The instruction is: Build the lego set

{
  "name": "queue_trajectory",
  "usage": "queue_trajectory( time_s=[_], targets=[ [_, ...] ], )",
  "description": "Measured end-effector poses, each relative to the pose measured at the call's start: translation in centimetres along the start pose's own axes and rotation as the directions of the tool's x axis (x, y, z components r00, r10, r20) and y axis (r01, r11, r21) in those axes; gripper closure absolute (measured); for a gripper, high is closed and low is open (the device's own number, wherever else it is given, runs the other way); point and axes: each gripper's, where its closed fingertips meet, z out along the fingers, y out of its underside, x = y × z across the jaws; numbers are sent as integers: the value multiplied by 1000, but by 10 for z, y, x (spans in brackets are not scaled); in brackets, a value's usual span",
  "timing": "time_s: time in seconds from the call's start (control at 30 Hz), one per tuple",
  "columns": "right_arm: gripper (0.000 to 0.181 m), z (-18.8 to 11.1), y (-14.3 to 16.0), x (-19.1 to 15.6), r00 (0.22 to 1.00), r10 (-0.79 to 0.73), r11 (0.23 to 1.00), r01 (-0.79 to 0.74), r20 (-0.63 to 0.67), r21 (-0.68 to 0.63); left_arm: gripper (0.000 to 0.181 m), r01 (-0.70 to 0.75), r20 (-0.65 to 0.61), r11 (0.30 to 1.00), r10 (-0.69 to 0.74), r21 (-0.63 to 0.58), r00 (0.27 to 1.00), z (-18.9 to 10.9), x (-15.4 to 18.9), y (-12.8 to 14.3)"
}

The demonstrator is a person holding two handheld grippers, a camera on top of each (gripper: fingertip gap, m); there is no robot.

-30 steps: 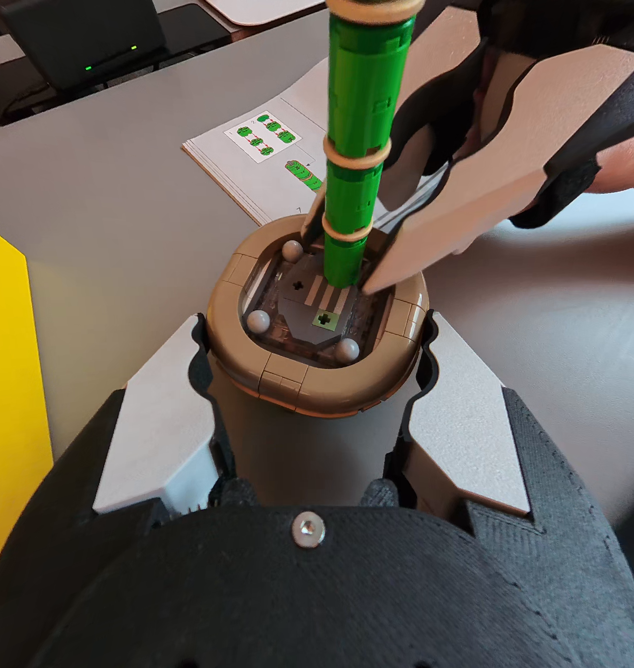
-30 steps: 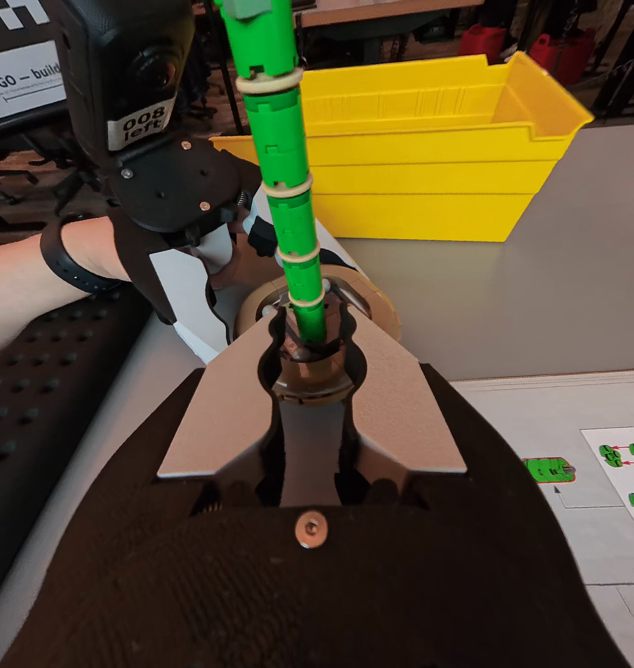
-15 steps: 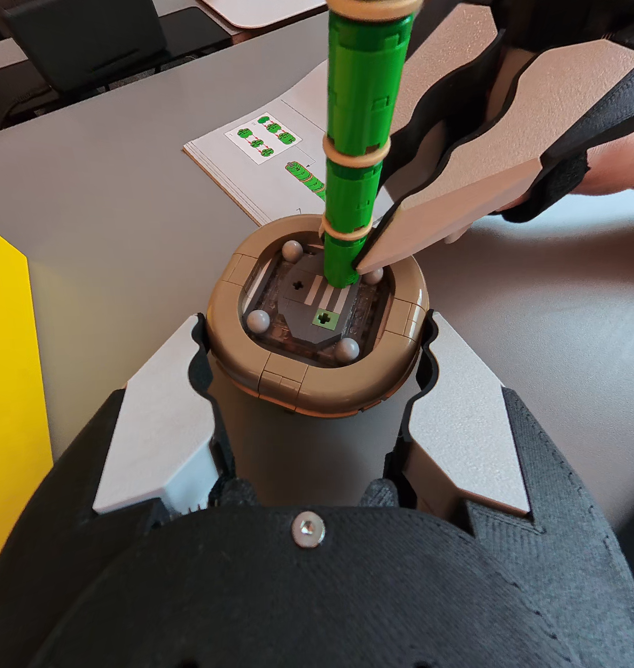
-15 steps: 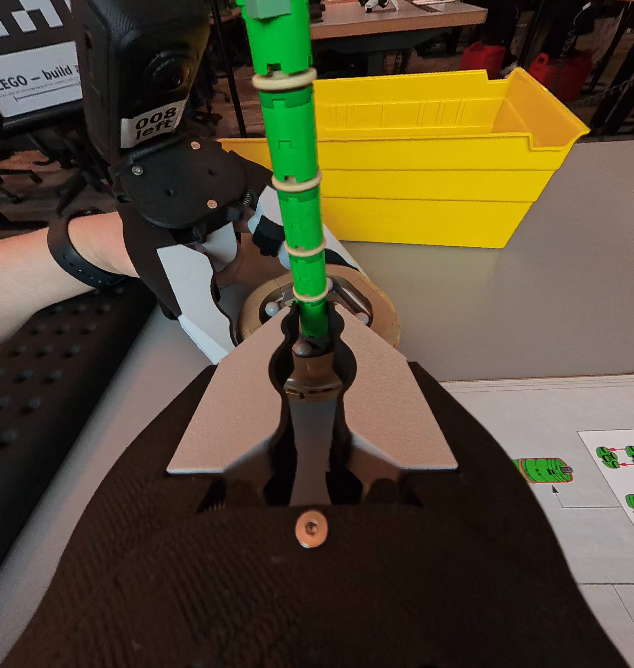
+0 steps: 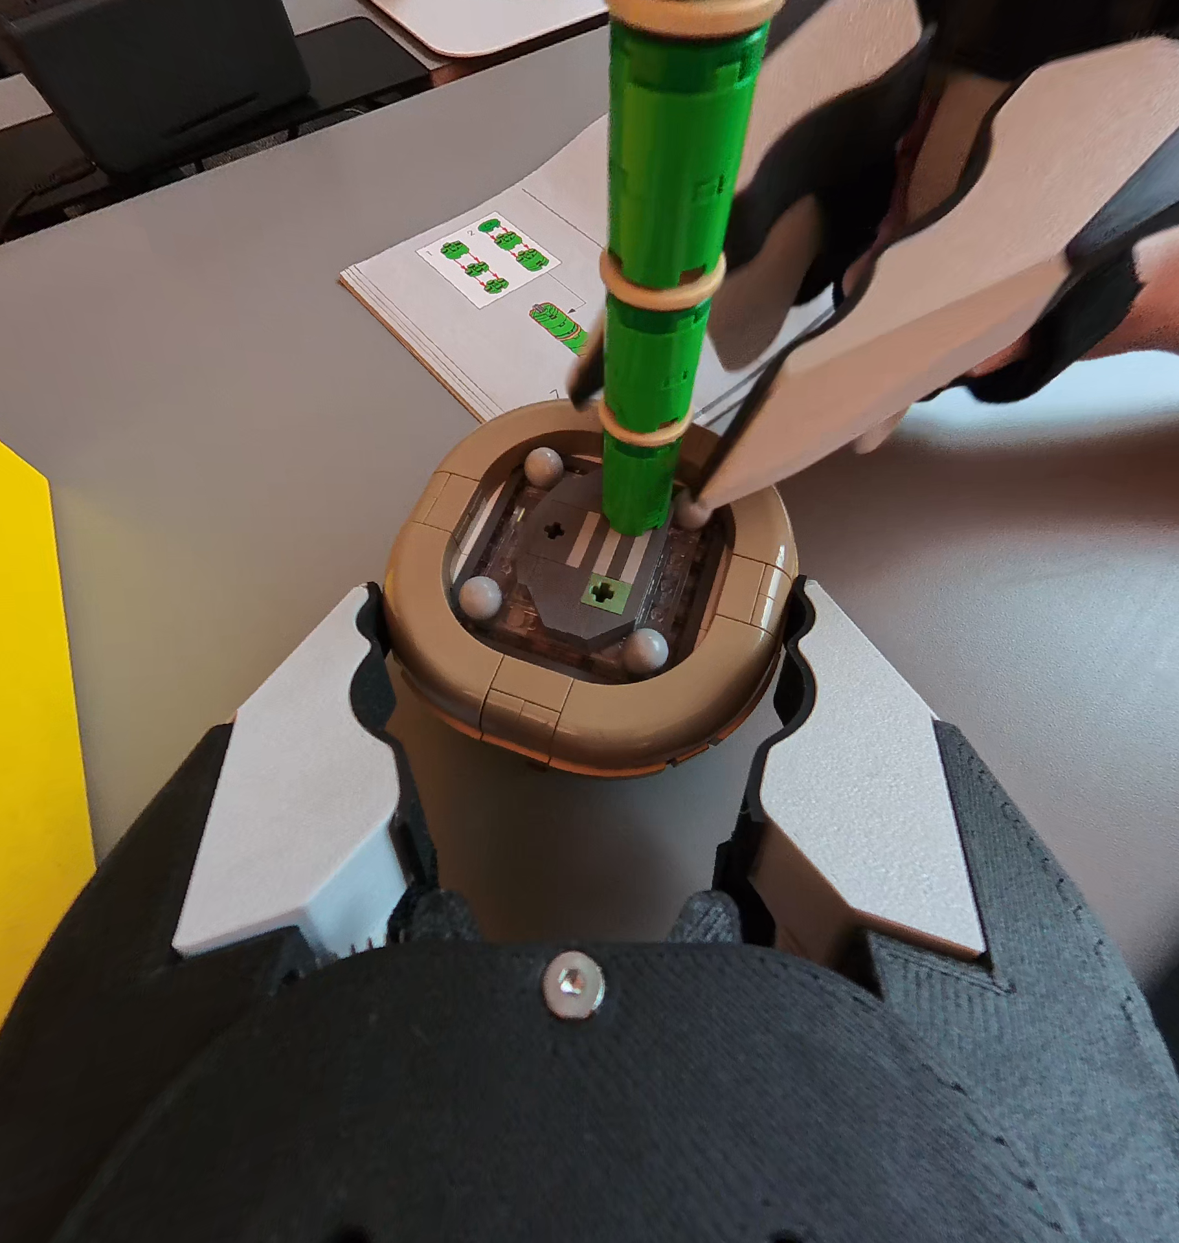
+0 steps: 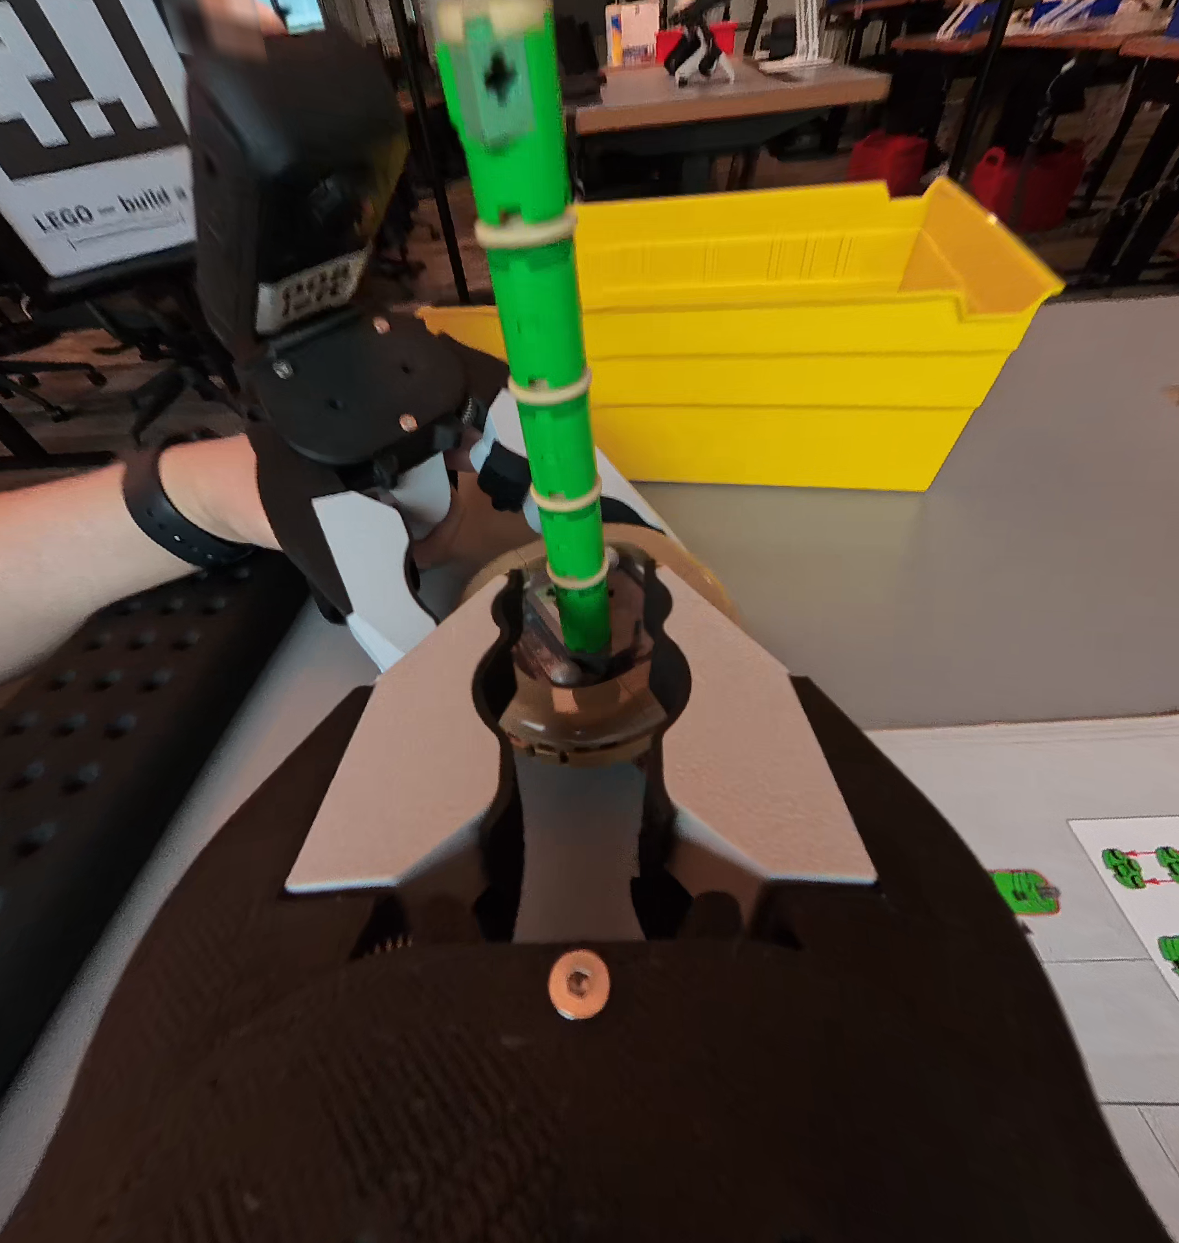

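A round tan lego pot [image 5: 573, 713] stands on the grey table, and my left gripper [image 5: 583, 639] is shut on its sides. A tall green stalk with tan rings [image 5: 660, 336] stands upright in the pot's dark grey top, next to a small green cross-hole tile [image 5: 604, 592]. My right gripper [image 6: 583, 585] straddles the foot of the stalk [image 6: 553, 430] with its jaws a little apart and small gaps on both sides. In the left wrist view one right fingertip [image 5: 707, 494] rests by a grey ball stud. The pot's rim [image 6: 573, 733] shows between the right fingers.
An open instruction booklet [image 5: 452, 316] lies just behind the pot, and it also shows in the right wrist view [image 6: 976, 773]. A yellow bin [image 6: 775, 377] stands beyond the pot. A black perforated mat [image 6: 68, 740] lies under the person's left forearm [image 6: 68, 538]. Some 5 cm of space lies between my two pairs of fingers.
My right gripper closed in on the stalk's foot half a second ago and has now widened again and tipped down. The stalk, the pot and my left gripper have stayed put.
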Motion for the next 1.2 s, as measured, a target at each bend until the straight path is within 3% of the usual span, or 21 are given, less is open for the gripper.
queue_trajectory(
  time_s=[0.13,0.33,0.8,0.83,0.9,0.97,1.03,1.13,1.2],
  targets=[
    [147,-7,-17,3,1000,-2,999,3,-13,46,65,0,-1,1000,0,-2,1000,0,0,0],
    [166,-5,-16,-3,1000,-4,999,3,11,40,65,-1,-1,1000,1,-3,1000,0,0,0],
    [166,-6,-15,-3,1000,-23,999,22,11,50,65,1,0,1000,-1,-1,1000,0,0,0],
    [165,-6,-15,-2,999,-46,998,46,-4,40,65,1,-1,1000,-1,-1,1000,0,0,0],
    [143,-7,-22,-4,997,-70,996,71,-9,60,65,1,-1,1000,-1,0,1000,0,0,0],
    [139,-8,-31,-7,999,-50,995,50,4,90,65,1,-1,1000,-1,0,1000,0,0,0],
    [141,-10,-37,-4,999,-35,993,37,-21,108,65,1,-1,1000,-1,1,1000,0,0,0],
    [163,-13,-44,-4,1000,-9,989,11,-13,147,65,1,-1,1000,-1,1,1000,0,0,0],
    [166,-13,-44,-5,1000,-4,990,4,-4,144,65,1,-1,1000,-1,0,1000,0,0,0]
  ],
)
